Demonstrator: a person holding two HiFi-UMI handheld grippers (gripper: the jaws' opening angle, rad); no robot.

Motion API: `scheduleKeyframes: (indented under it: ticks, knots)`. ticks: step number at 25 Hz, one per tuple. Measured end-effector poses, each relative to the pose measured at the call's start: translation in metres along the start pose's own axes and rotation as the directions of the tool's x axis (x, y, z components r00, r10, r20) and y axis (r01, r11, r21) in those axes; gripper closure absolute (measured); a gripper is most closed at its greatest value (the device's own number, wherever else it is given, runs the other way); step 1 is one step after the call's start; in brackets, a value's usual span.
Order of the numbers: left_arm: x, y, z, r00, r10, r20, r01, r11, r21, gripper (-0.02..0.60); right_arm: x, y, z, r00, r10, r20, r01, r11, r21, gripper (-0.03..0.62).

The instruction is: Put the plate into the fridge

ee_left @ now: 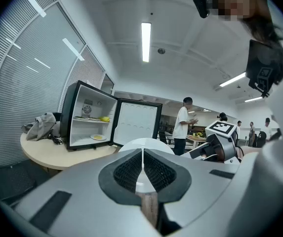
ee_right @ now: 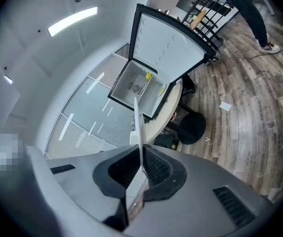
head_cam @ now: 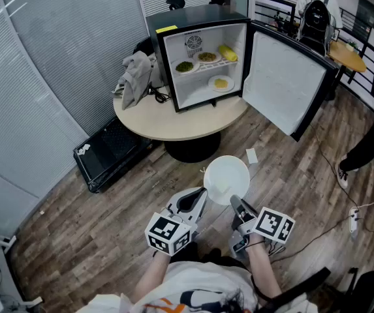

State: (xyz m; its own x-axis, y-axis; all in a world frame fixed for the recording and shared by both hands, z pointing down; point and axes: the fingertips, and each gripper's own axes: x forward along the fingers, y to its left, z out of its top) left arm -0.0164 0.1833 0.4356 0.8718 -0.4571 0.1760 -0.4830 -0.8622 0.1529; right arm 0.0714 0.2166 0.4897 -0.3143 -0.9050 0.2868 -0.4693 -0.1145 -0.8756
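The right gripper (head_cam: 234,203), clenched on the plate (head_cam: 226,178), should carry it level to the open fridge (head_cam: 193,15) well ahead, while the left gripper (head_cam: 203,193) beside it is shut on nothing

Head view down, gripper views share fridge (head_cam: 193,19)

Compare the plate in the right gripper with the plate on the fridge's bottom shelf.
The held plate is bare; the bottom-shelf plate carries yellow food. The held plate hangs over the floor, its rim pinched in the jaws of the right gripper; the bottom-shelf plate rests inside the fridge. Both are round and white.
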Motion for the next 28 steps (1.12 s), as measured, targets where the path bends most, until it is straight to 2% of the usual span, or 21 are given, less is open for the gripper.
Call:
scheduleKeyframes:
  ticks: [15,28]
  knots:
    - [0.003,-0.005,-0.001,1.000,0.022,-0.019,-0.022,1.000,0.014,0.572,0.005,-0.003,0.005,0.999,0.027,-0.028,-0.027,1.000,-0.007,0.568]
    - [0.015,0.041,-0.005,0.997,0.055,-0.044,-0.056,0.998,-0.005,0.572,0.050,-0.008,0.015,0.999,0.011,-0.053,-0.011,1.000,0.011,0.568]
